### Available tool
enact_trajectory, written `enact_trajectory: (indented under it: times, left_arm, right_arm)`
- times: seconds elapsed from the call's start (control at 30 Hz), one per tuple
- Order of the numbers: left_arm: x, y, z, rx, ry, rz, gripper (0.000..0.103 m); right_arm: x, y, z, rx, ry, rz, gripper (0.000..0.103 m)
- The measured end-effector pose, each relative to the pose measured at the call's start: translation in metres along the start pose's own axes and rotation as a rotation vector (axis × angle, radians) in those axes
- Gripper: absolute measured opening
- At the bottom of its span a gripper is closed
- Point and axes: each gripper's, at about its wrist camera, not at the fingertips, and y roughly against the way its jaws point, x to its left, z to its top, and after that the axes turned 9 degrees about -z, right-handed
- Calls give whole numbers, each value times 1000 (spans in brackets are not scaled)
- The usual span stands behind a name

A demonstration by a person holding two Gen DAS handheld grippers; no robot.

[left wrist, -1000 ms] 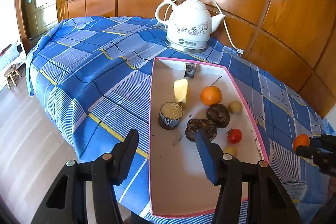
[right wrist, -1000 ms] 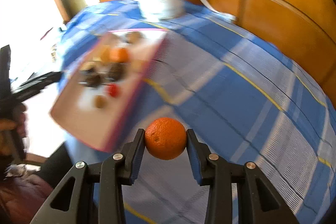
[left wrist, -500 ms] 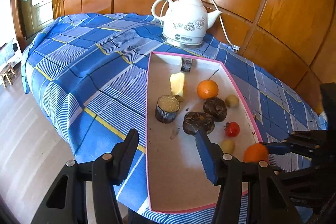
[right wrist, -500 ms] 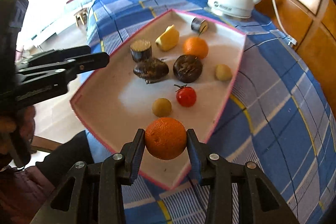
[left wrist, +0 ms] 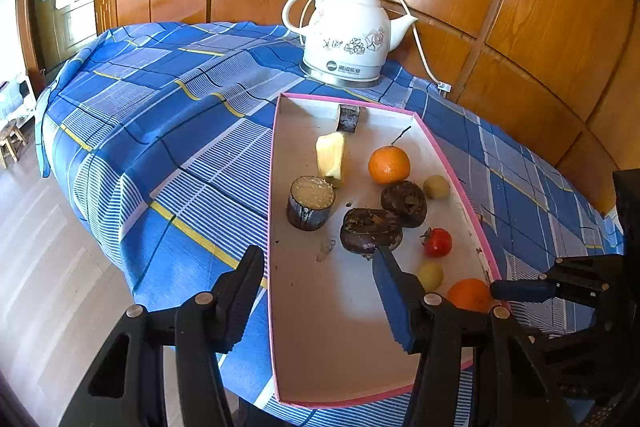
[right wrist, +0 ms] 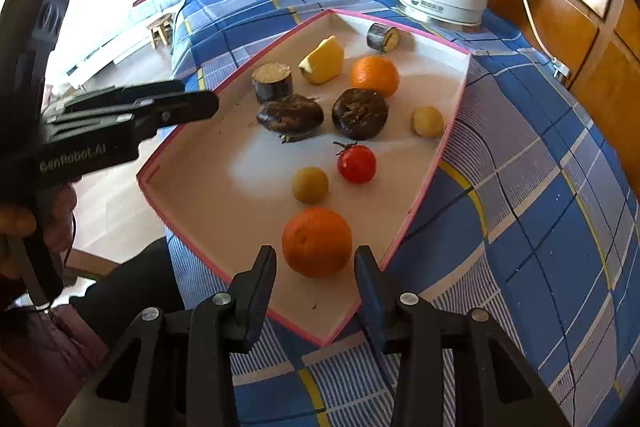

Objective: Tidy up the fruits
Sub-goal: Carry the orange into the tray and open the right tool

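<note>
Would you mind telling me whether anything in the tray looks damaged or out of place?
Yes: two dark, mushy-looking fruits in the middle of the tray appear spoiled, with dark crumbs and a smear on the tray floor nearby. The rest looks sound.

**Black Twin-Finger Grippers, Blue Pads**

Each handheld gripper, left and right, is matte black plastic with silver screws at the finger pivots and ribbed blue pads. The left body bears pale "GenRobot.AI" lettering. A dark maroon sleeve shows.
</note>
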Motion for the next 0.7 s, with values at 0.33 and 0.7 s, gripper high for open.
enact_trajectory:
  times: [0.33, 0.7]
  left_arm:
    - [-1, 1, -1, -1, 0, 0, 56]
    - [-5, 4, 0, -17, -27, 24, 58]
  right_arm:
    - [-1, -16, 28, -60, -59, -57, 36]
    - [0, -21, 35, -77, -92, -91, 38]
